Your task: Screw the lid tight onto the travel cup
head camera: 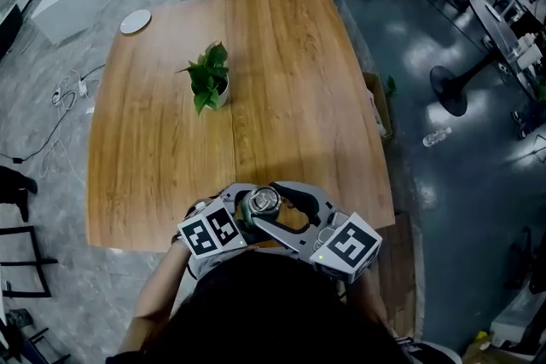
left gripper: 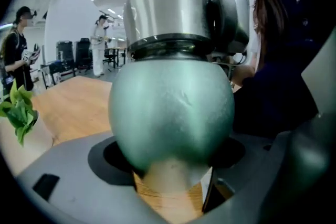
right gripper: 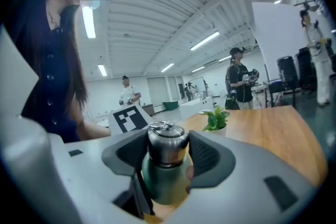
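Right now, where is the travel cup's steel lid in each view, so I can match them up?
Head view: lid at bottom centre.
Left gripper view: lid at top centre, above the green cup body.
Right gripper view: lid low centre, between the grey jaws.
Shared landmark: potted plant mid-table in the head view, at the left edge in the left gripper view, right of the lid in the right gripper view.

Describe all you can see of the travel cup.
The travel cup has a rounded matte green body, a dark band at the neck and a shiny metal lid with a loop on top. It is upright at the wooden table's near edge; the left gripper's fingers close round its body, the right gripper's on the lid.
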{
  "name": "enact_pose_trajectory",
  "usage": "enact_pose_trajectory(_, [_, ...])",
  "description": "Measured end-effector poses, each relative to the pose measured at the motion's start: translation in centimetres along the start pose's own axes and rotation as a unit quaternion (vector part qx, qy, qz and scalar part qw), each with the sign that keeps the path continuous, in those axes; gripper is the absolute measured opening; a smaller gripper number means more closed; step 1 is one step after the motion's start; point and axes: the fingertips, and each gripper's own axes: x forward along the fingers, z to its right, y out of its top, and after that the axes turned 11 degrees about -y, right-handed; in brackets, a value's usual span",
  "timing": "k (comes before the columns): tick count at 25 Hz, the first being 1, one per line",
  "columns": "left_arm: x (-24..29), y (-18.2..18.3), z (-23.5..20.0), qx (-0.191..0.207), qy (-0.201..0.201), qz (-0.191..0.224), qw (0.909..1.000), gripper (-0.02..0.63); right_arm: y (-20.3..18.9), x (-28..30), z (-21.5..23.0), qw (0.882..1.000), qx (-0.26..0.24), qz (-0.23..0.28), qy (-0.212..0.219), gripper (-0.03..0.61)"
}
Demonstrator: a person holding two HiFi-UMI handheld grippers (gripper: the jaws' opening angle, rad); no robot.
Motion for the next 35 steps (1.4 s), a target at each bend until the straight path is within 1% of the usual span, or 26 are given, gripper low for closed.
enact_pose_trajectory(2, [-0.1,0.0,-1.5,-0.026,0.049,0.004,0.9985,0.402,-0.1,0.6,0.9,0.999,-0.002,0.001,-0.044,0.256])
enact_pose_trajectory(4, [-0.3,-0.2,-2.9,-0.06,0.1,0.006,0.9931,0.402,-0.3,1.0,1.9,0.996,0.001,-0.002,-0.09,0.256])
enact_pose_trajectory(5, [-0.4,-0.3,-3.4,-0.074,0.119,0.005,0.9902,0.402,-0.5,1.0,2.3,0.994,0.002,-0.005,-0.105,0.255])
enact_pose_trajectory(6, [-0.5,-0.4,-3.6,-0.081,0.129,0.003,0.9883,0.402,-0.6,1.1,2.4,0.994,0.002,-0.006,-0.108,0.255])
enact_pose_trajectory(7, [-0.5,-0.5,-3.5,-0.081,0.129,0.004,0.9884,0.402,-0.6,1.1,2.2,0.995,0.004,-0.006,-0.098,0.255])
enact_pose_trajectory(8, [-0.3,-0.4,-3.2,-0.074,0.115,0.007,0.9906,0.402,-0.5,0.9,1.8,0.997,0.008,-0.003,-0.078,0.255])
enact_pose_trajectory(9, [-0.2,-0.3,-2.5,-0.061,0.088,0.015,0.9941,0.402,-0.3,0.7,1.3,0.999,0.013,0.001,-0.051,0.256])
enact_pose_trajectory(10, [-0.1,0.0,-1.7,-0.045,0.053,0.023,0.9973,0.402,-0.1,0.4,0.8,1.0,0.019,0.004,-0.023,0.256])
enact_pose_trajectory(12, [0.1,0.3,0.1,-0.016,-0.016,0.027,0.9994,0.402,0.0,-0.2,0.1,0.999,0.027,0.001,0.022,0.256])
enact_pose_trajectory(13, [0.2,0.3,0.7,-0.005,-0.035,0.022,0.9991,0.402,-0.2,-0.3,0.0,0.999,0.028,-0.003,0.033,0.255])
enact_pose_trajectory(14, [0.3,0.2,0.8,0.0,-0.039,0.014,0.9991,0.402,-0.3,-0.3,0.0,0.999,0.026,-0.005,0.035,0.256])
enact_pose_trajectory(15, [0.4,0.1,0.5,-0.001,-0.03,0.008,0.9995,0.402,-0.3,-0.2,0.1,0.999,0.021,-0.006,0.028,0.255])
enact_pose_trajectory(17, [0.4,-0.1,-0.8,-0.021,0.016,0.001,0.9997,0.402,-0.4,0.2,0.7,1.0,0.004,-0.006,-0.012,0.255])
enact_pose_trajectory(19, [0.0,-0.3,-2.4,-0.044,0.076,-0.004,0.9962,0.402,-0.5,0.6,1.5,0.998,-0.003,-0.005,-0.061,0.255])
enact_pose_trajectory(20, [-0.2,-0.3,-2.9,-0.051,0.099,-0.006,0.9937,0.402,-0.5,0.7,1.8,0.997,0.0,-0.003,-0.077,0.255])
enact_pose_trajectory(21, [-0.4,-0.3,-3.3,-0.054,0.114,-0.006,0.9919,0.402,-0.5,0.8,2.0,0.997,0.003,-0.002,-0.083,0.253])
enact_pose_trajectory(22, [-0.5,-0.2,-3.4,-0.054,0.119,-0.003,0.9914,0.402,-0.6,0.8,2.1,0.997,0.005,-0.002,-0.079,0.255])
enact_pose_trajectory(23, [-0.6,-0.1,-3.3,-0.053,0.114,0.003,0.992,0.402,-0.6,0.7,2.0,0.998,0.005,-0.003,-0.067,0.255])
enact_pose_trajectory(24, [-0.6,0.0,-3.1,-0.05,0.101,0.012,0.9936,0.402,-0.7,0.5,1.9,0.999,0.006,-0.004,-0.052,0.255])
enact_pose_trajectory(27, [-0.6,0.4,-1.4,-0.037,0.03,0.037,0.9982,0.402,-0.4,-0.1,1.3,1.0,0.023,-0.004,-0.01,0.255])
enact_pose_trajectory(29, [-0.4,0.7,-0.2,-0.022,-0.016,0.038,0.9989,0.402,-0.2,-0.3,0.9,0.999,0.039,0.0,0.013,0.255])
enact_pose_trajectory(30, [-0.3,0.7,0.1,-0.015,-0.026,0.033,0.999,0.402,-0.2,-0.3,0.7,0.999,0.044,0.001,0.021,0.255])
enact_pose_trajectory(31, [-0.1,0.7,0.1,-0.01,-0.025,0.028,0.9992,0.402,-0.2,-0.2,0.6,0.999,0.046,0.002,0.022,0.255])
enact_pose_trajectory(32, [0.0,0.7,-0.2,-0.012,-0.014,0.024,0.9995,0.402,-0.1,-0.1,0.7,0.999,0.043,0.004,0.014,0.255])
enact_pose_trajectory(33, [0.0,0.7,-0.7,-0.019,0.006,0.023,0.9995,0.402,-0.1,0.1,0.9,0.999,0.036,0.008,-0.003,0.254])
enact_pose_trajectory(35, [-0.4,0.7,-2.3,-0.048,0.065,0.026,0.9964,0.402,0.1,0.5,1.7,0.998,0.02,0.014,-0.052,0.253])
